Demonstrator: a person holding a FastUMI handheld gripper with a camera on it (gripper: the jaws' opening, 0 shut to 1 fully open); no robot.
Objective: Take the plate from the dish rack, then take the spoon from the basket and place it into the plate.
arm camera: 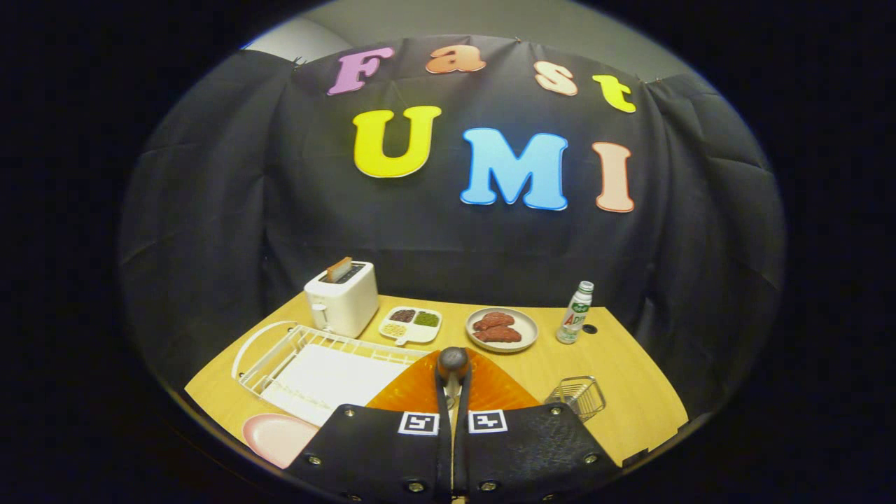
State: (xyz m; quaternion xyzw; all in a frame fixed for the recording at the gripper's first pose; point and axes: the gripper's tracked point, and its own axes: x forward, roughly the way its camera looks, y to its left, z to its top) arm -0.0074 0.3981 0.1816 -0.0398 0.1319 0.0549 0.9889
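Just ahead of the dish rack point(308, 364), toward us, we see the pink plate point(276, 435) lying flat on the wooden surface point(630, 392), already out of the rack and beside our gripper point(453, 402). Its jaws are clenched on the spoon point(453, 364), whose dark rounded end stands up between the fingertips with the pale handle pinched below it. We judge that the spoon is held upright like this because it was drawn straight up from the wire basket point(577, 396), which sits on the far side of the gripper from the rack and looks empty. An orange translucent piece fans out behind the fingers; we cannot tell what it is. Beyond the rack stand a white toaster point(343, 299) with a slice in its slot, a divided dish of grains point(411, 324), a plate of meat point(502, 328) and a small bottle point(575, 313), all well apart from our path. What remains, in our judgement, is to carry the spoon across toward the rack side and lower it onto the pink plate.
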